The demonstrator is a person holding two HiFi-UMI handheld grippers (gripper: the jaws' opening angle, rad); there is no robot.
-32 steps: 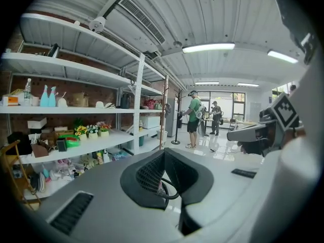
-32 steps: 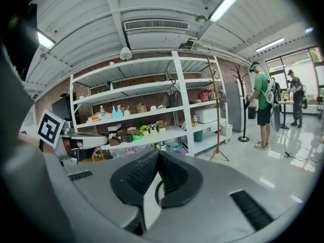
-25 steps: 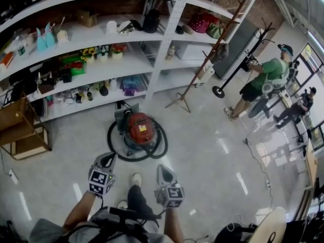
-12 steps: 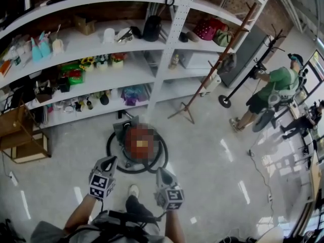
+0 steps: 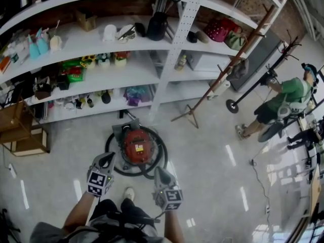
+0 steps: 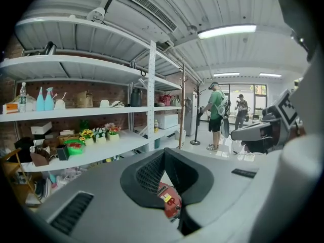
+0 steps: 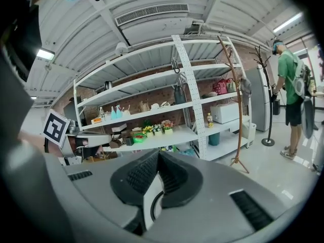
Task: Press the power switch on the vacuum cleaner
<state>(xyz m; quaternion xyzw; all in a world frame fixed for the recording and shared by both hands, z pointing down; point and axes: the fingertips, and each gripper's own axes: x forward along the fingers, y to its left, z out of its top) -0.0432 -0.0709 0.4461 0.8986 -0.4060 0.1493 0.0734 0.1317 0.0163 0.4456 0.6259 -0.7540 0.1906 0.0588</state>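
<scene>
Both pairs of fingers are pressed together at the tips, holding nothing; the left gripper [image 5: 107,157] and right gripper [image 5: 158,170] hang side by side above the floor. Since the earlier frame I have closed in. The red vacuum cleaner [image 5: 136,146] now sits just ahead of both tips, ringed by its black hose [image 5: 163,155]. I cannot pick out its power switch. The left gripper view shows only a sliver of red body past the jaws.
</scene>
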